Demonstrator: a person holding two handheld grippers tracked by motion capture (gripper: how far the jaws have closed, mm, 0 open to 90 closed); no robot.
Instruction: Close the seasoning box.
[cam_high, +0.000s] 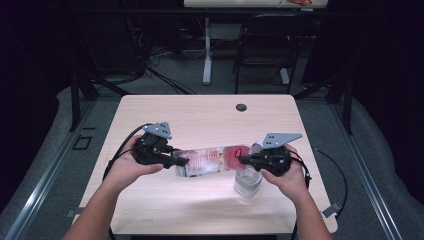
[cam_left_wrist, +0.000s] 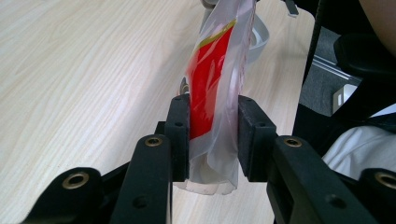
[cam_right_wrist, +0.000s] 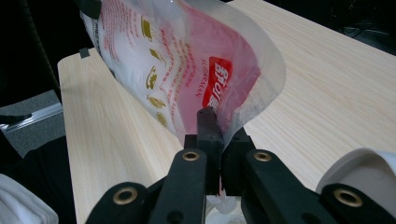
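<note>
High view: plastic pouch (cam_high: 212, 161), clear with red and white print, stretched lengthwise above the near half of the wooden table (cam_high: 200, 112), spanning from the left gripper (cam_high: 181, 162) at 9 o'clock to the right gripper (cam_high: 243, 160) at 3 o'clock. White cup (cam_high: 247, 183) standing on the table at 5 o'clock from the pouch's middle, just below the right gripper. Each gripper carried in one hand, forearms entering from 6 o'clock.

Left gripper view: jaws closed onto one end of the pouch (cam_left_wrist: 215, 93), film pinched flat between the two black pads (cam_left_wrist: 180, 135), rest of the pouch rising toward 12 o'clock above the table (cam_left_wrist: 84, 70).

Right gripper view: jaws pressed together on the opposite edge of the pouch (cam_right_wrist: 187, 74), film curving up and away toward 11 o'clock; rim of the cup (cam_right_wrist: 359, 163) at 4 o'clock, beside the jaws.
</note>
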